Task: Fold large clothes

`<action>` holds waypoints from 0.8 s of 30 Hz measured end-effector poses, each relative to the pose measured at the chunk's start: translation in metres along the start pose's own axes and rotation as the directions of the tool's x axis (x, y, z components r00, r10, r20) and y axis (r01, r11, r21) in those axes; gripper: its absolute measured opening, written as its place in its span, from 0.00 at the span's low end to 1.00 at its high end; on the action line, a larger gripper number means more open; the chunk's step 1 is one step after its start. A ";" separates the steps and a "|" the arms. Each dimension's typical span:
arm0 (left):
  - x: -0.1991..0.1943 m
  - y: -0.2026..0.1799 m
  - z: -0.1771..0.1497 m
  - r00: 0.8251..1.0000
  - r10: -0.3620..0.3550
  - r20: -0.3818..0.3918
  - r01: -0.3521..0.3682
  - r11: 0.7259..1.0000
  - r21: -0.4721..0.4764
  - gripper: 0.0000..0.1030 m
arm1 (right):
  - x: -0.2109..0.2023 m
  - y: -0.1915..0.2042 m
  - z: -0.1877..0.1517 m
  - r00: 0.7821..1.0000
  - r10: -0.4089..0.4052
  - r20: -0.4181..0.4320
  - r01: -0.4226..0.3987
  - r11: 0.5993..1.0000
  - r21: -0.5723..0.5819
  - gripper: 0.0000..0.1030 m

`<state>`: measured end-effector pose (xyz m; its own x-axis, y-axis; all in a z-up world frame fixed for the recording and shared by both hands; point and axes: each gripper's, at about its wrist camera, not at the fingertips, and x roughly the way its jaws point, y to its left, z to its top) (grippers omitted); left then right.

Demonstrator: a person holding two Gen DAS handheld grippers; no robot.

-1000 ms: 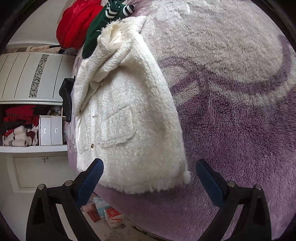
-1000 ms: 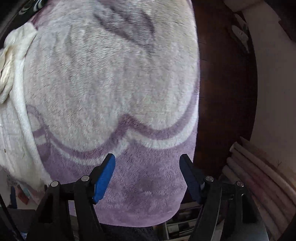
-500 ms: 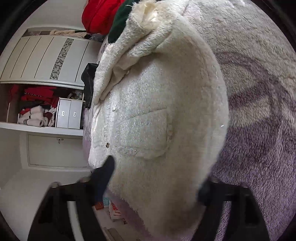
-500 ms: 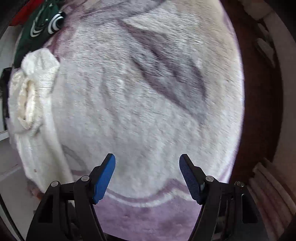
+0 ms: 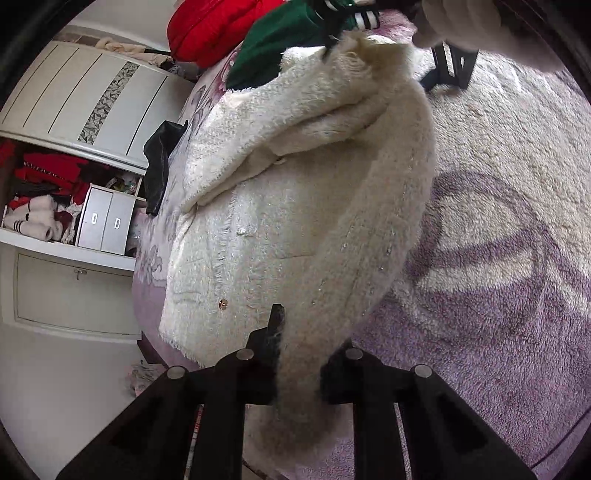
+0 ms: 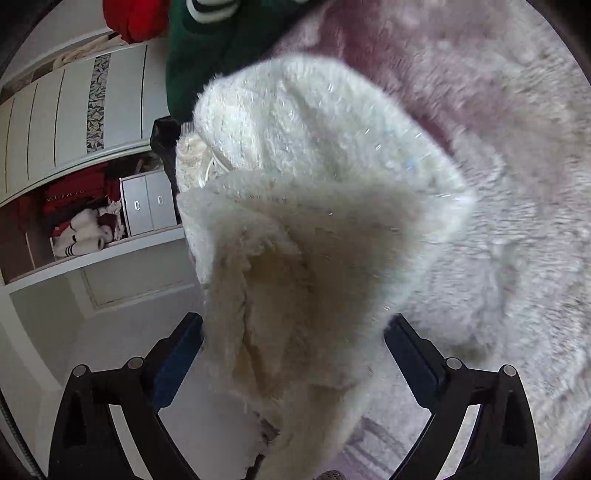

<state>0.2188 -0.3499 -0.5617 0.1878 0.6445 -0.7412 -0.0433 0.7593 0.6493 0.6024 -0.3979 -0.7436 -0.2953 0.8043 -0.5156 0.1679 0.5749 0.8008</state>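
Observation:
A white fluffy jacket [image 5: 295, 229] lies lengthwise on a purple and white plush blanket [image 5: 498, 258]. My left gripper [image 5: 301, 354] is shut on the jacket's near hem, and the fabric bunches up between its black fingers. At the jacket's far collar end, the right gripper [image 5: 447, 70] shows below a gloved hand [image 5: 480, 29]. In the right wrist view the jacket's collar end [image 6: 314, 221] fills the gap of my right gripper [image 6: 293, 350]. Its jaws are opening, and the blue pads [image 6: 177, 354] stand wide on either side of the cloth.
A green striped garment [image 5: 280, 48] and a red one [image 5: 214, 29] lie piled beyond the collar. A black item [image 5: 159, 166] hangs over the bed's left edge. A white wardrobe [image 5: 74, 118] with open shelves of clothes stands to the left, across a strip of floor.
My left gripper went from wide open to shut on the jacket's hem and raised it. The right gripper swung left from bare blanket to the collar end, and its jaws widened.

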 end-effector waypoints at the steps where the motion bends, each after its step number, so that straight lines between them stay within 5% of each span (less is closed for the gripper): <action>1: 0.001 0.005 0.001 1.000 -0.012 0.003 0.012 1.000 -0.006 0.13 | 0.018 0.000 -0.005 1.000 -0.002 0.000 0.002 1.000 0.031 0.95; 2: 0.002 0.010 0.002 1.000 -0.028 0.003 0.028 0.999 -0.015 0.12 | 0.024 0.000 -0.006 1.000 -0.007 0.006 0.006 0.998 0.057 0.75; 3: 0.001 0.015 0.001 0.999 -0.045 0.004 0.045 0.999 -0.029 0.12 | 0.027 0.006 -0.010 1.000 -0.021 0.014 0.020 0.997 0.079 0.37; 6: 0.001 0.046 0.001 0.993 -0.122 0.003 0.122 0.988 -0.091 0.12 | 0.025 0.043 -0.021 0.995 -0.079 0.058 0.076 0.996 0.054 0.25; 13: 0.018 0.185 -0.010 0.941 -0.335 0.042 0.334 0.904 -0.269 0.12 | 0.012 0.206 -0.044 0.973 -0.205 0.102 0.210 0.977 -0.035 0.23; 19: 0.090 0.301 -0.033 0.895 -0.444 0.036 0.414 0.801 -0.433 0.17 | 0.126 0.348 -0.009 0.905 -0.418 0.083 0.425 0.900 -0.101 0.23; 22: 0.151 0.333 -0.051 0.837 -0.547 0.018 0.477 0.712 -0.515 0.18 | 0.203 0.386 0.011 0.840 -0.539 0.066 0.543 0.832 -0.117 0.23; 24: 0.208 0.351 -0.069 0.761 -0.649 0.007 0.534 0.620 -0.575 0.19 | 0.255 0.389 0.024 0.784 -0.619 0.047 0.620 0.776 -0.118 0.23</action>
<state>0.1746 0.0565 -0.4996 0.1774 -0.0033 -0.9841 -0.4912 0.8663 -0.0914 0.6153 0.0348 -0.5712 -0.2908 0.2814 -0.9145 -0.1640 0.9270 0.3374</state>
